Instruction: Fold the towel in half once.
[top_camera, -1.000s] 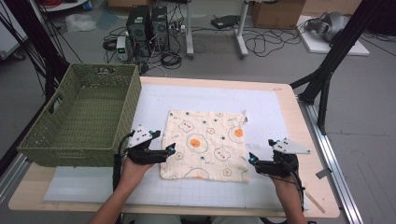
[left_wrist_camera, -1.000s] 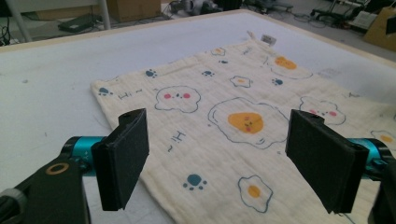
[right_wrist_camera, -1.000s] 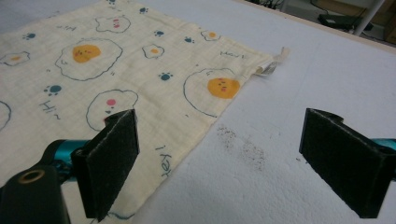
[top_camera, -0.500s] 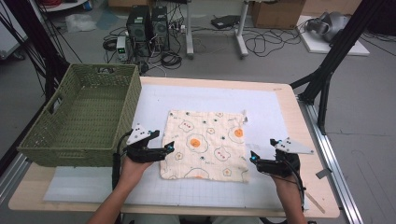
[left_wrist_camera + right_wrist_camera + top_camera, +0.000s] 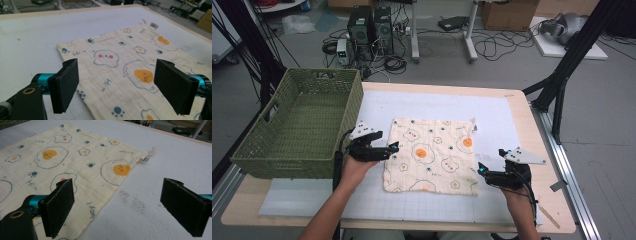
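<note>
Both tongs gape wide and hold nothing, left tongs [image 5: 395,146] and right tongs [image 5: 482,170] flanking the flat cloth [image 5: 432,155] on the bench [image 5: 512,100], likely to pinch opposite edges.

Grey floor [image 5: 512,75]: tangled cables [image 5: 507,47], computer towers [image 5: 371,22], cardboard boxes [image 5: 507,14], black frame struts [image 5: 572,60].

Your readable text — one item only: the word "Hi", printed in dark blue several times across the cloth [image 5: 117,75] among the egg and paw prints. The small tag [image 5: 154,25] sewn at its corner carries marks too small to read.
</note>
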